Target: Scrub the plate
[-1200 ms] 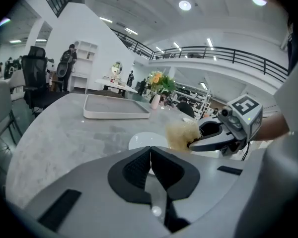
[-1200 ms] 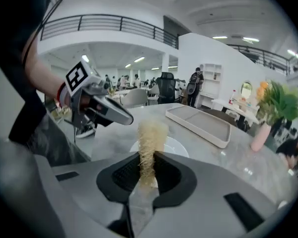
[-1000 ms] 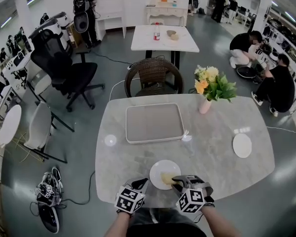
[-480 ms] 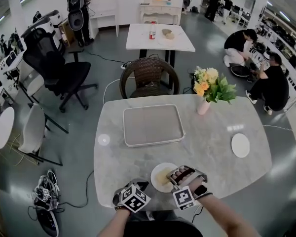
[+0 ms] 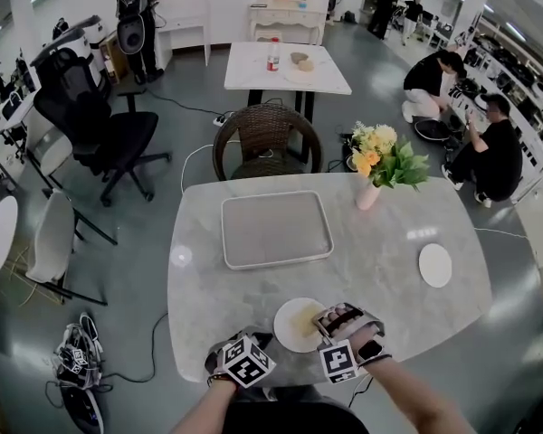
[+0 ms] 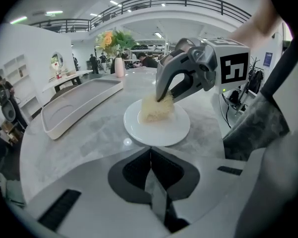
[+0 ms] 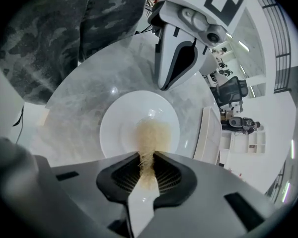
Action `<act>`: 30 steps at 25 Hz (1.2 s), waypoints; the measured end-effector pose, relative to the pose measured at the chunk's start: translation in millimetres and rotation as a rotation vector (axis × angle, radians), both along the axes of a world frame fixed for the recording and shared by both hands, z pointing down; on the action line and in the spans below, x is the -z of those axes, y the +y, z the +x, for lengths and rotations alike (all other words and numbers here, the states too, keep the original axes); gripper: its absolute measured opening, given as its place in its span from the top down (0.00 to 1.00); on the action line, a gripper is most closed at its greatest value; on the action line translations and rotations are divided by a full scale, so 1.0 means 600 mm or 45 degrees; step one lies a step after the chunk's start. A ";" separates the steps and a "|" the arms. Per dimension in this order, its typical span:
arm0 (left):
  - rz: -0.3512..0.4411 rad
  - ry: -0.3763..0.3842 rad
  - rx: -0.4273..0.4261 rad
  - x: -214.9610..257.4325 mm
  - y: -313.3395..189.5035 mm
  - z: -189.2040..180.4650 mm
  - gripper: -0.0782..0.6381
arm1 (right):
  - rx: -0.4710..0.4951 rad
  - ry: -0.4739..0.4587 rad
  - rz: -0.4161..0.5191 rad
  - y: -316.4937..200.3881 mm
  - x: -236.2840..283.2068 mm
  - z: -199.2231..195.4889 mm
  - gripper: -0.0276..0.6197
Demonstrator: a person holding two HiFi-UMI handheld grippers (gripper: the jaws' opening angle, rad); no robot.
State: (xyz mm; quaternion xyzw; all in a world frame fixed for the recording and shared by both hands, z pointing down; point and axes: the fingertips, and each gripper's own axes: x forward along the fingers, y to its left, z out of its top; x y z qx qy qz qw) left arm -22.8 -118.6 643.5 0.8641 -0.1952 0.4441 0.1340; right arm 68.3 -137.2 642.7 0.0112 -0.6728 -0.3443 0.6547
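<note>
Room: open hall with chairs, desks and people at work beyond; a marble table (image 5: 389,242) lies close in front.
Table: a tray (image 5: 276,229) sits mid-table, a vase (image 5: 368,194) of flowers behind it to the right, and a second plate (image 5: 434,265) well apart at the right.
Plate: the plate (image 5: 290,331) lies flat by the near edge, between the two grippers, within easy reach of both.
Right gripper: the right gripper (image 5: 328,319) has its jaws pinching a pale fibrous scrubber (image 5: 306,316), whose free end is pressed down onto the plate's middle.
Why so: gripping the scrubber by one end leaves its loose fibres free to rub the plate, and the gripper leans in from the plate's right so that only the scrubber meets the plate.
Left gripper: the left gripper (image 5: 255,340) has its jaws pressed together on nothing. It points at the plate from just beside its near-left rim, apart from it.
Why so: probably waiting nearby to steady the plate if it slides; at present the plate is held only by its own weight.
Change, right: a second ago the right gripper pointed more straight ahead, with the scrubber on the plate's near-right part. Now it is turned across the plate and the scrubber sits nearer the centre, which reads as a scrubbing stroke.
Change, rest: the plate has not visibly slid, and the left gripper keeps its station.
</note>
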 end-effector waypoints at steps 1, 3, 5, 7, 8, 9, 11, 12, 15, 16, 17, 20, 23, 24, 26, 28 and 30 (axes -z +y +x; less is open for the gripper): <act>-0.001 0.001 -0.004 0.000 0.001 0.000 0.87 | -0.008 0.005 -0.013 0.005 0.001 0.004 0.86; -0.001 0.003 -0.012 0.001 0.003 0.002 0.87 | -0.007 0.029 -0.029 0.015 0.001 0.013 0.86; -0.002 0.005 -0.019 0.001 0.005 0.005 0.87 | -0.001 0.049 -0.053 0.028 0.001 0.021 0.86; -0.004 0.008 -0.028 0.003 0.009 0.008 0.87 | 0.009 0.067 -0.078 0.043 0.001 0.024 0.86; -0.005 0.009 -0.033 0.003 0.010 0.008 0.87 | 0.014 0.072 -0.089 0.050 0.001 0.024 0.86; -0.005 0.008 -0.038 0.003 0.012 0.009 0.87 | 0.019 0.074 -0.100 0.057 0.002 0.022 0.86; -0.006 0.007 -0.045 0.003 0.014 0.009 0.87 | 0.030 0.073 -0.127 0.073 0.004 0.016 0.86; -0.005 0.007 -0.046 0.002 0.014 0.010 0.87 | 0.037 0.071 -0.140 0.079 0.004 0.012 0.86; 0.000 0.006 -0.055 0.001 0.013 0.012 0.87 | 0.072 0.060 -0.147 0.088 0.005 -0.006 0.86; 0.003 0.004 -0.064 0.001 0.013 0.012 0.87 | 0.092 0.067 -0.131 0.085 0.005 -0.010 0.86; 0.006 0.000 -0.075 0.000 0.013 0.013 0.87 | 0.116 0.080 -0.110 0.081 0.005 -0.013 0.86; 0.010 -0.011 -0.113 0.000 0.017 0.015 0.87 | 0.169 0.105 -0.082 0.069 0.005 -0.024 0.86; 0.014 -0.026 -0.146 0.000 0.019 0.015 0.87 | 0.203 0.113 -0.071 0.054 0.006 -0.037 0.86; 0.015 -0.030 -0.153 0.000 0.020 0.015 0.87 | 0.211 0.116 -0.065 0.048 0.007 -0.041 0.86; 0.016 -0.031 -0.161 0.001 0.018 0.013 0.87 | 0.219 0.122 -0.051 0.035 0.007 -0.047 0.86; 0.018 -0.032 -0.161 0.003 0.016 0.011 0.87 | 0.212 0.123 -0.035 0.022 0.006 -0.052 0.86; 0.021 -0.036 -0.162 0.004 0.014 0.007 0.87 | 0.188 0.124 -0.017 0.007 0.006 -0.053 0.86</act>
